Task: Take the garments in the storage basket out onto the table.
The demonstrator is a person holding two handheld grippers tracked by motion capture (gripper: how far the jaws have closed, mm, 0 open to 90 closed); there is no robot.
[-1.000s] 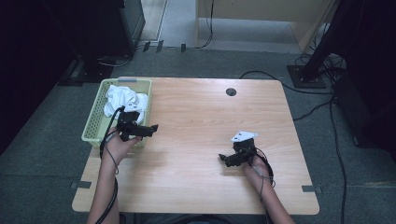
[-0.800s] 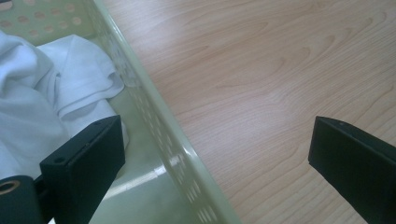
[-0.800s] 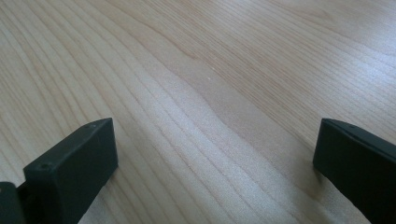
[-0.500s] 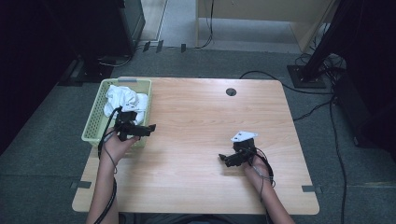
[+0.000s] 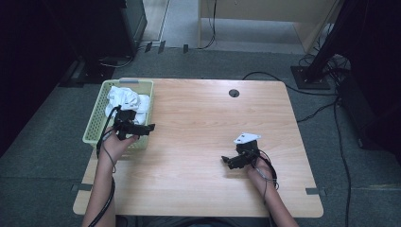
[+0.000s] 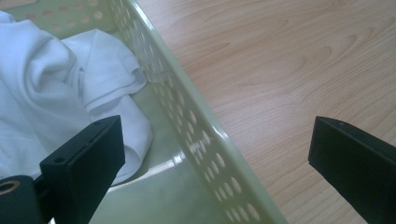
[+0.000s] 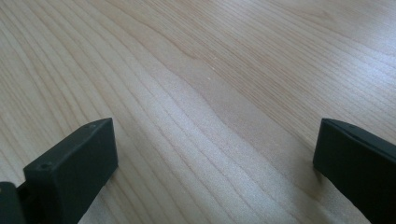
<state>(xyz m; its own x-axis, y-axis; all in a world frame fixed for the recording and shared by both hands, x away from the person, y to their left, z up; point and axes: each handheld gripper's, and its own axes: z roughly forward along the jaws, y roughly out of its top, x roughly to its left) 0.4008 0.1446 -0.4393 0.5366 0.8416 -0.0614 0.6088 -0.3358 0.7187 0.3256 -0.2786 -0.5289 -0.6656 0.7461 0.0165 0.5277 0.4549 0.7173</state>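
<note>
Jaws: both pairs apart, empty. My right gripper (image 5: 230, 161) hangs idle over bare desk (image 5: 198, 142). My left gripper (image 5: 144, 128) has edged closer to the basket (image 5: 93, 130), one jaw inside its rim, so the pickup looks imminent. White cloth (image 5: 124, 98): crumpled in the basket's far half, long axis roughly along the basket, pointing no clear way.

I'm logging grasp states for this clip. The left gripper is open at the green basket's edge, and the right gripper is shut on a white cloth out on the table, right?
Not quite. The right gripper holds nothing: the right gripper view shows its jaws wide apart over the bare table. The white cloth lies inside the green basket, where the left gripper is open at the edge.
</note>
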